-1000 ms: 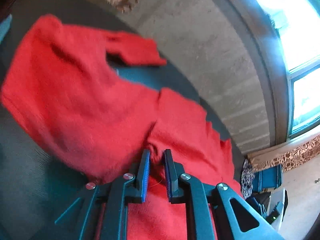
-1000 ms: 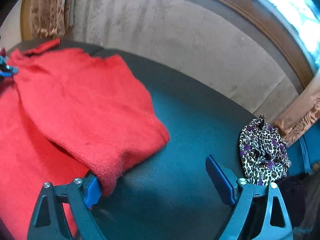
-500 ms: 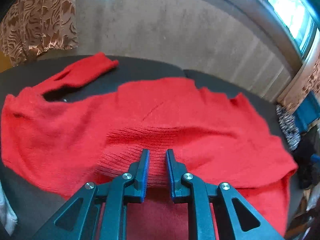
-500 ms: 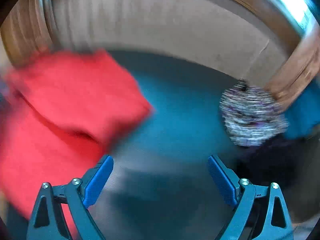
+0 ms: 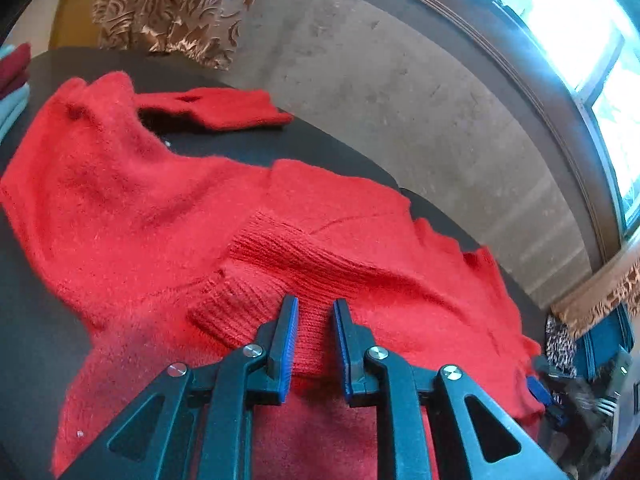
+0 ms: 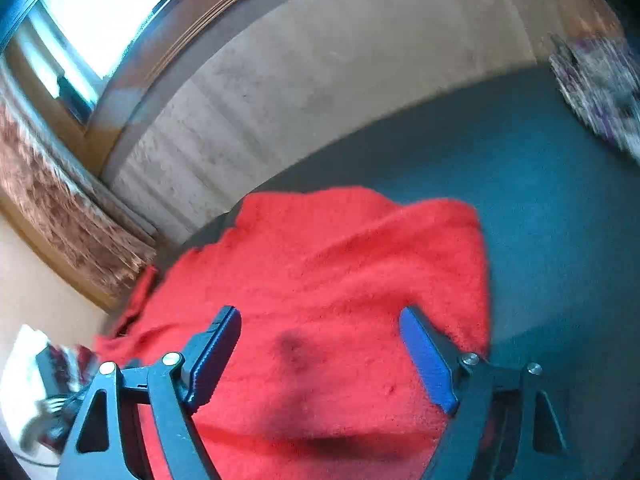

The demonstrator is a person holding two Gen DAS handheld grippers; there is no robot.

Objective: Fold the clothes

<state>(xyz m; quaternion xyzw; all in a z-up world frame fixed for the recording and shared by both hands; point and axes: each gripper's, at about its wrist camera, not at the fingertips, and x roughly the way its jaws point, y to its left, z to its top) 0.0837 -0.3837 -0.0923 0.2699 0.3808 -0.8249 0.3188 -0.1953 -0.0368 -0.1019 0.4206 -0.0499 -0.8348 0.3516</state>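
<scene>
Red sweater [image 5: 168, 216]: spread on table [image 5: 32, 344], mid-fold.
Left gripper [image 5: 316, 332]: nearly closed, pinching ribbed cuff [image 5: 260, 280].
Right gripper [image 6: 320, 344]: wide, jaws just narrowing over cloth, nothing gripped.
Next: close on near edge.

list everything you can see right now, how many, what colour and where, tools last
sweater: one, red, spread over the table, one sleeve lying out toward the wall
table: one, dark, under the sweater
leopard-print cloth: one, black, white and purple, far right table edge
folded clothes: small pile, dark red on pale, far left edge
curtains: brown patterned, at both sides of the window
wall: grey, below a bright window
left tool: one, black with blue pads, pinching the sweater's ribbed band
right tool: one, same colours, open over the sweater, jaws just closed somewhat
</scene>
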